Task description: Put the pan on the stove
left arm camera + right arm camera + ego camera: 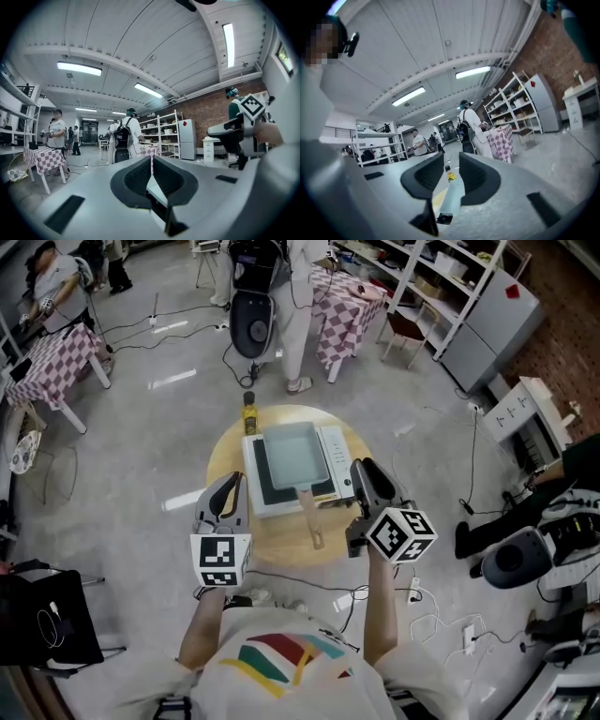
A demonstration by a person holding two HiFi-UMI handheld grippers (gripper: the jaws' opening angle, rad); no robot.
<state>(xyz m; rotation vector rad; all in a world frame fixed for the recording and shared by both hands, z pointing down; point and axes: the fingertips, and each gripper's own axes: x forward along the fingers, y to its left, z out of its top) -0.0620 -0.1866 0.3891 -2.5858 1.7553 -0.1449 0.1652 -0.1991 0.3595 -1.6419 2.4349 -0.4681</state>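
The square pan (292,457) sits on the white stove (336,463) in the middle of the round wooden table (228,454), its wooden handle (310,518) pointing back towards the person; a yellow bottle (249,414) stands at the table's far edge. The left gripper (231,486) hangs by the stove's left side, jaws closed together and empty. The right gripper (360,470) is just right of the stove, jaws apart, gripping nothing.

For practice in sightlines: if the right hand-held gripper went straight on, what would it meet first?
Probably the pale side of the pan, or the stove under it, seen between the open jaws of the right hand-held gripper; the bottle stands beyond. Depth unclear.
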